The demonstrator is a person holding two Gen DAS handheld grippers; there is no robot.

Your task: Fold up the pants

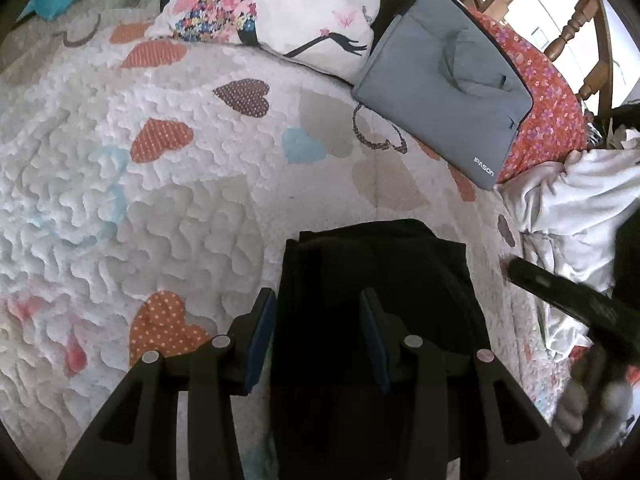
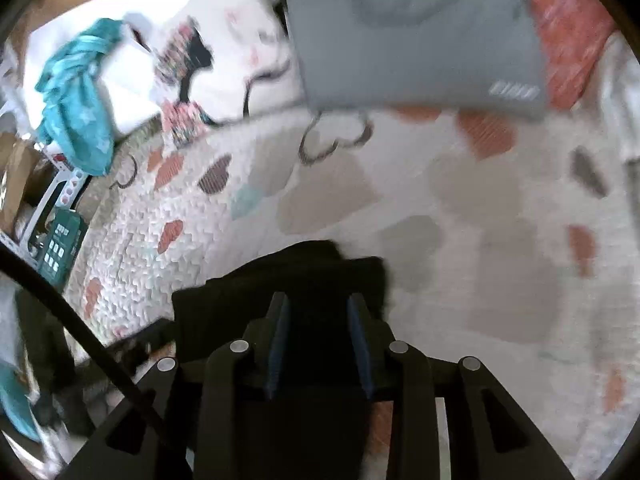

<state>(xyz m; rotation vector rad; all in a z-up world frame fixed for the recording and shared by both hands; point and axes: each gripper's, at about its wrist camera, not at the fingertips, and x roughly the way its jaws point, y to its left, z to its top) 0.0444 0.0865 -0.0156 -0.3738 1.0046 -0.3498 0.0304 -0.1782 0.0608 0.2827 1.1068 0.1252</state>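
Left gripper [image 1: 318, 338]: 2 blue-padded fingers [image 1: 262, 336] are held apart over the folded black pants [image 1: 376, 280], no pad seen pressing the cloth. Right gripper [image 2: 318, 338]: its fingers [image 2: 280, 340] are likewise parted above the pants [image 2: 280, 280]; whether cloth is pinched cannot be told through the blur. Pants: laid folded on the heart-print quilt [image 1: 160, 200], directly below both grippers. Grey laptop sleeve [image 1: 448, 92]: lodged beyond the pants, partly on a red floral cushion [image 1: 548, 112]. Printed pillow [image 1: 280, 8]: set beyond the pants, just beside the sleeve. White cloth [image 1: 568, 208]: bunched near the pants' side. Teal cloth [image 2: 80, 104]: placed well apart from the pants.
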